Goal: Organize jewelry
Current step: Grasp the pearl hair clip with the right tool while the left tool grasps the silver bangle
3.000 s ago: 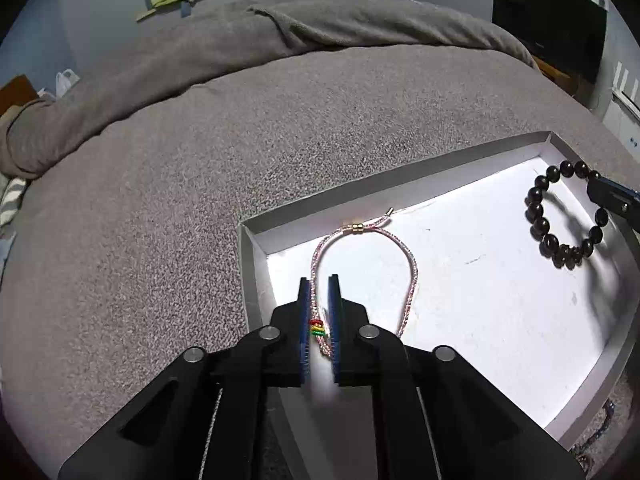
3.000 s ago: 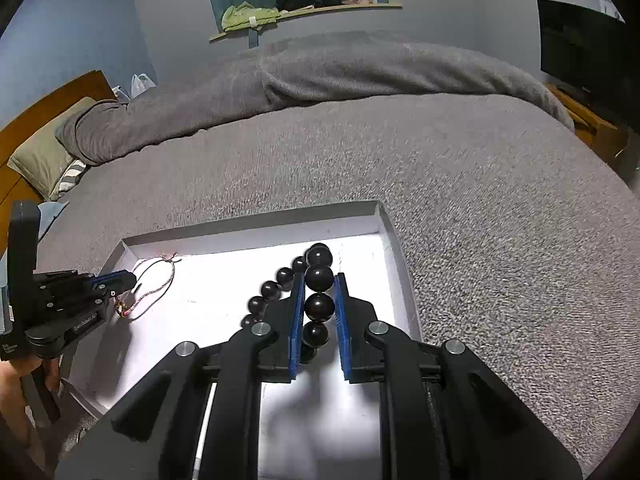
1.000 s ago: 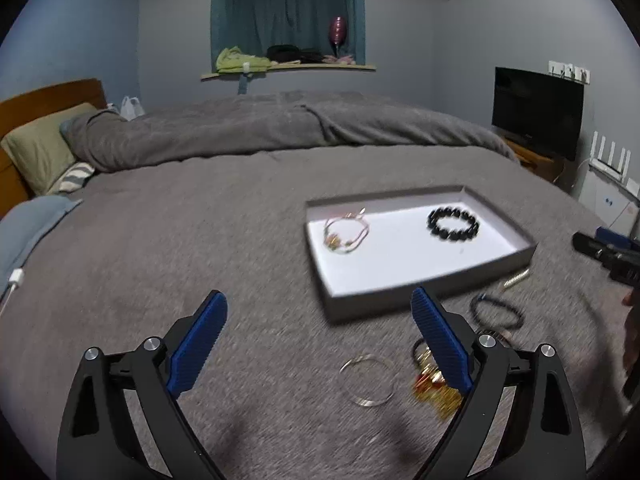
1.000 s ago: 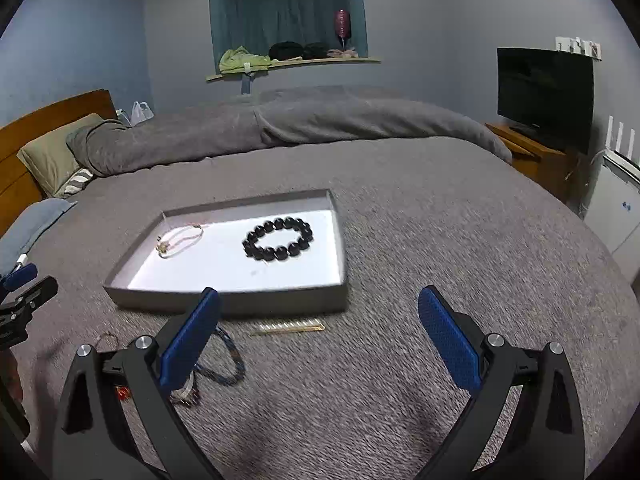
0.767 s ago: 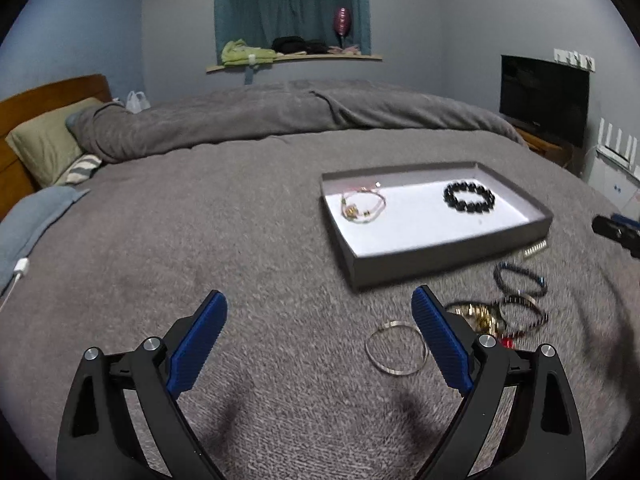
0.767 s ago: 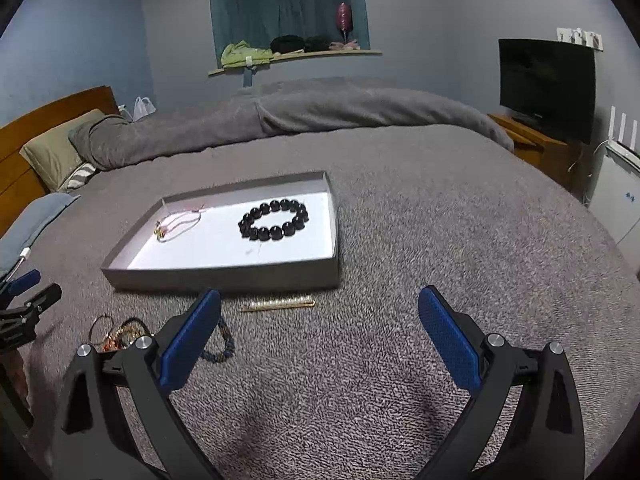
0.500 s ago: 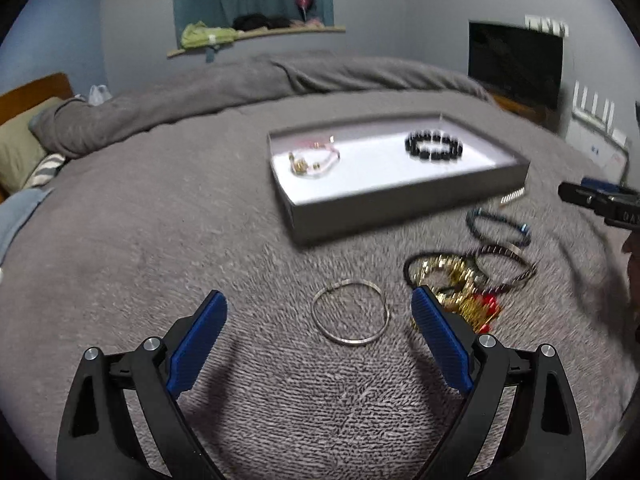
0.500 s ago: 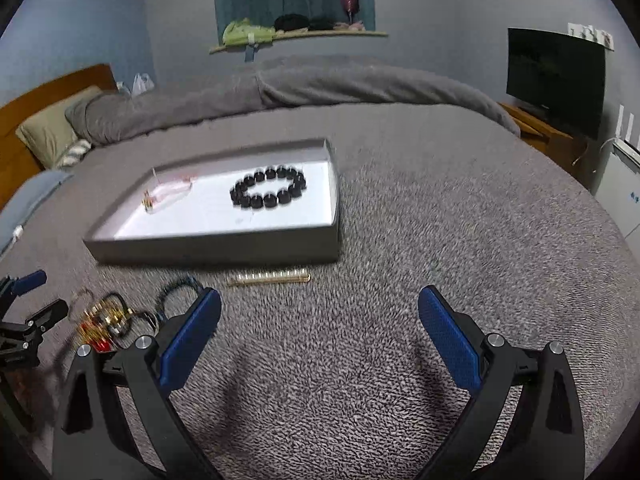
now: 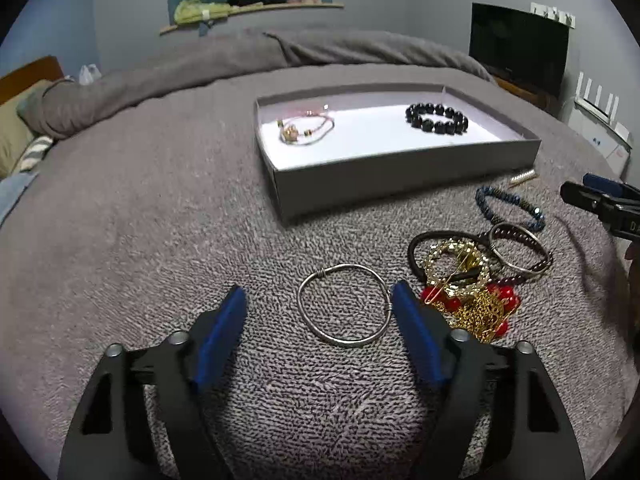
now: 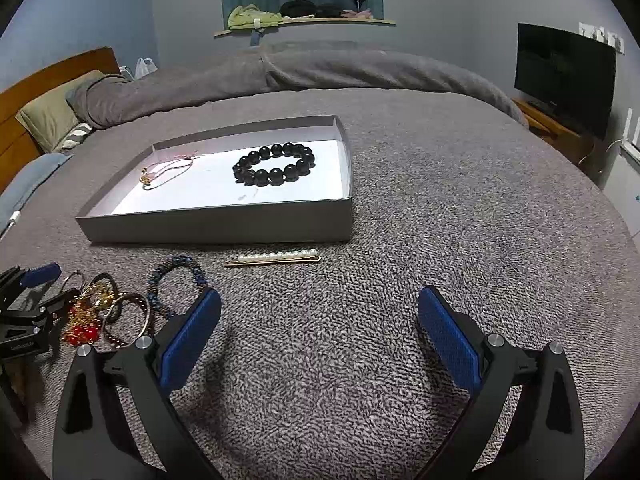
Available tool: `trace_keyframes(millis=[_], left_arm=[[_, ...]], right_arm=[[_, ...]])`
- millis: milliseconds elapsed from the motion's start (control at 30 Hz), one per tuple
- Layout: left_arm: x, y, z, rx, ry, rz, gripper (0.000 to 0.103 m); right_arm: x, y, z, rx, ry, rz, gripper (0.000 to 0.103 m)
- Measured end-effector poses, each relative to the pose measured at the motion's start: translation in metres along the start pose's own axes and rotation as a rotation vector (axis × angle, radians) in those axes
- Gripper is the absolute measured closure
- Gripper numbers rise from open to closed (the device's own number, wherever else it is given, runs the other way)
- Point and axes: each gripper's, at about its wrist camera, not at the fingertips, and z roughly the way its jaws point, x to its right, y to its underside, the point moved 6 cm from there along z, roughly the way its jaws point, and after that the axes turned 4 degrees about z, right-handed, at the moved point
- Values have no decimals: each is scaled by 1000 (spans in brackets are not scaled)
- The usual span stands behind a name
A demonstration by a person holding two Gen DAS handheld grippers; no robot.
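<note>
My left tool is spread around a thin wire bangle on the nubby grey bed. My right tool gapes empty, the pearl clip lying ahead of it.

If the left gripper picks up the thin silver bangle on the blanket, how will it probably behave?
The silver bangle looks like one closed wire hoop, so it probably keeps its shape. Being thin and smooth, it may slip between the left gripper fingers. Lying flat on the fuzzy blanket, it seems unlikely to roll.
</note>
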Motion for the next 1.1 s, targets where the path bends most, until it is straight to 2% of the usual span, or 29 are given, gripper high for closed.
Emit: trace_keyframes(millis=[133,267,500,633,767,1100], left_arm=[[4,0,-5,18,1,21,30],[8,0,-1,5,-3,34,33],[10,0,3,-4,20,38,53],[11,0,3,-2,23,37,53],[10,0,2,0,23,36,53],[10,-1,0,12,26,31,53]], right_arm=[[-5,-2,3,-1,2,-11,12],[-14,-7,13,-9,12,-32,13],[-28,-13,36,-55,33,-57,15],[-34,-9,48,-99,43,-85,21],[-32,-9,52,-109,25,-70,35],[-26,-9,39,-70,20,-46,35]])
